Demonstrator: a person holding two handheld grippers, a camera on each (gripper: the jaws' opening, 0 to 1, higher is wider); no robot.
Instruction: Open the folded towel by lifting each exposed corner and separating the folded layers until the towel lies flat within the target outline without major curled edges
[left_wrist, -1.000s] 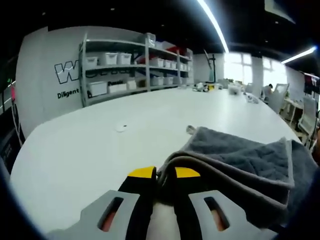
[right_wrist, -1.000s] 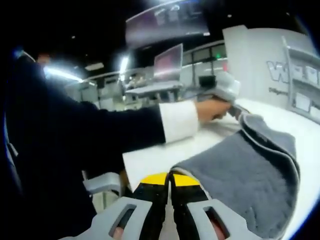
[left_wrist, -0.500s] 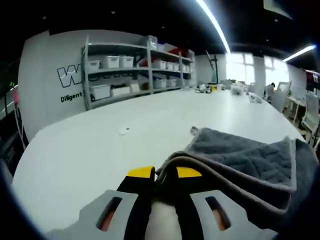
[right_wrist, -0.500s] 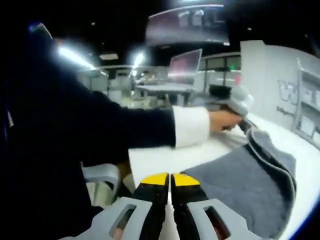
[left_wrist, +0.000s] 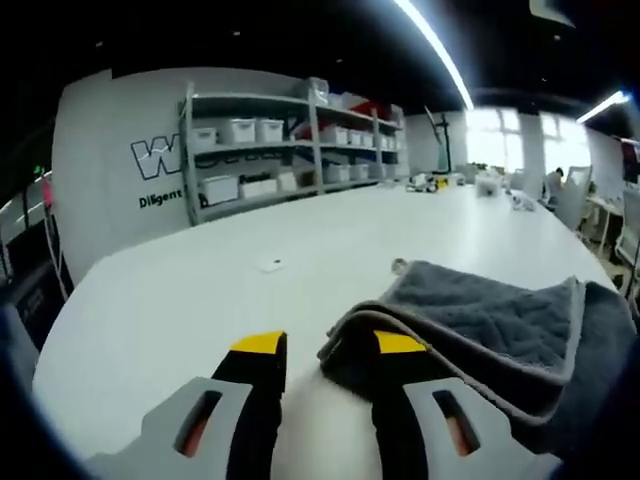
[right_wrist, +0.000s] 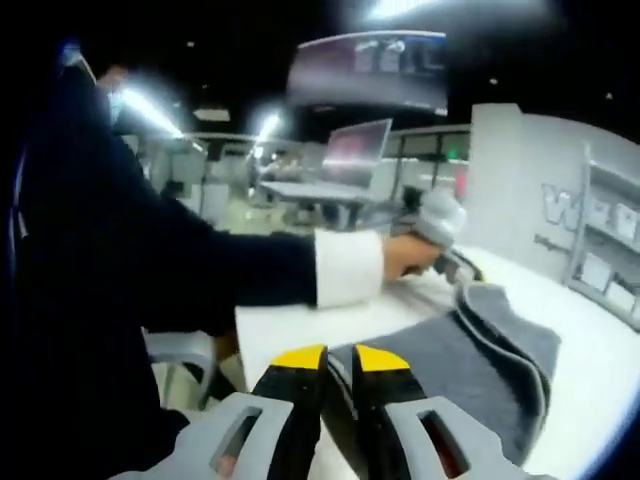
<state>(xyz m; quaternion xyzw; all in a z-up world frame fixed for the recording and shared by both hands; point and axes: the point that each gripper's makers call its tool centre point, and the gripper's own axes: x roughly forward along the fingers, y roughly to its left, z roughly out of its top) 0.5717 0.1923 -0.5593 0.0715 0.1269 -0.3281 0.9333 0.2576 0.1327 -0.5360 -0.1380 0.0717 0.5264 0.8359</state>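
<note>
The grey towel (left_wrist: 490, 325) is spread on the near part of the white table (left_wrist: 200, 300), still doubled over. The left gripper (left_wrist: 322, 350) is parted, one jaw under the towel's corner but not clamping it; the right gripper (right_wrist: 328, 362) is slightly parted around the near hem. If either is lifted before closing, the corner may be lost and a curled edge left.

The towel (left_wrist: 500, 320) is soft grey cloth, matt, with a quilted, napped face and a smoother bound hem. The table (left_wrist: 200, 300) is smooth white, faintly sheened. The left gripper (left_wrist: 325, 370) looks moulded plastic: matt grey, black, yellow-tipped.
</note>
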